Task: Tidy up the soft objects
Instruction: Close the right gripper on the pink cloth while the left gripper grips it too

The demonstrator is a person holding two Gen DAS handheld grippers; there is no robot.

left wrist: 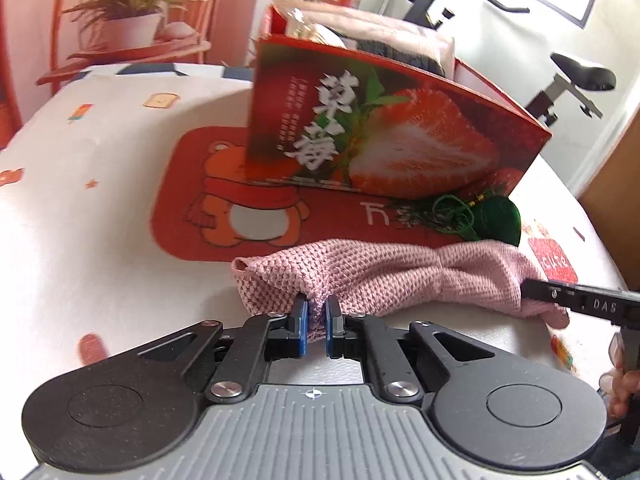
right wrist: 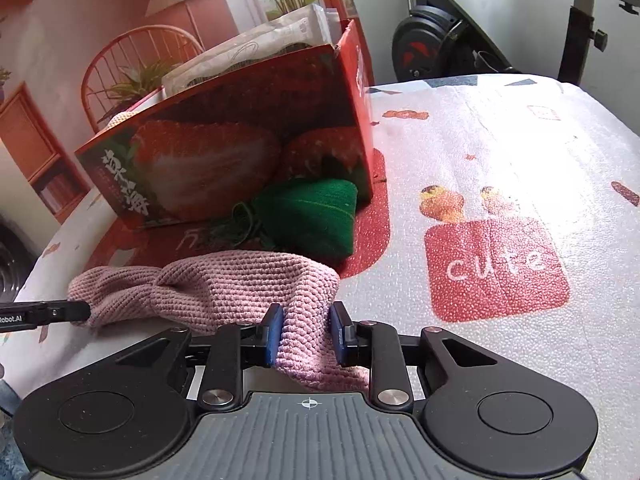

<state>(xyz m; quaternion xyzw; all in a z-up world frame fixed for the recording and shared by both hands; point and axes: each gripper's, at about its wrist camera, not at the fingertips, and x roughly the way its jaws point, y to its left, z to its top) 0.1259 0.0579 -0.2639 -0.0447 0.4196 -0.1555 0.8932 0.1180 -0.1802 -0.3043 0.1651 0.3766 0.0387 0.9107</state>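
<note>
A pink knitted cloth lies stretched across the table in front of a red strawberry box. My left gripper is shut on the cloth's left part. My right gripper is shut on its right end; that gripper's finger shows at the right of the left wrist view. A green plush dumpling with a tassel lies between the cloth and the box, also in the left wrist view. The box holds soft packed items.
The table carries a white printed cover with a red bear mat under the box. A chair and potted plant stand behind the table. An exercise bike stands at the far right.
</note>
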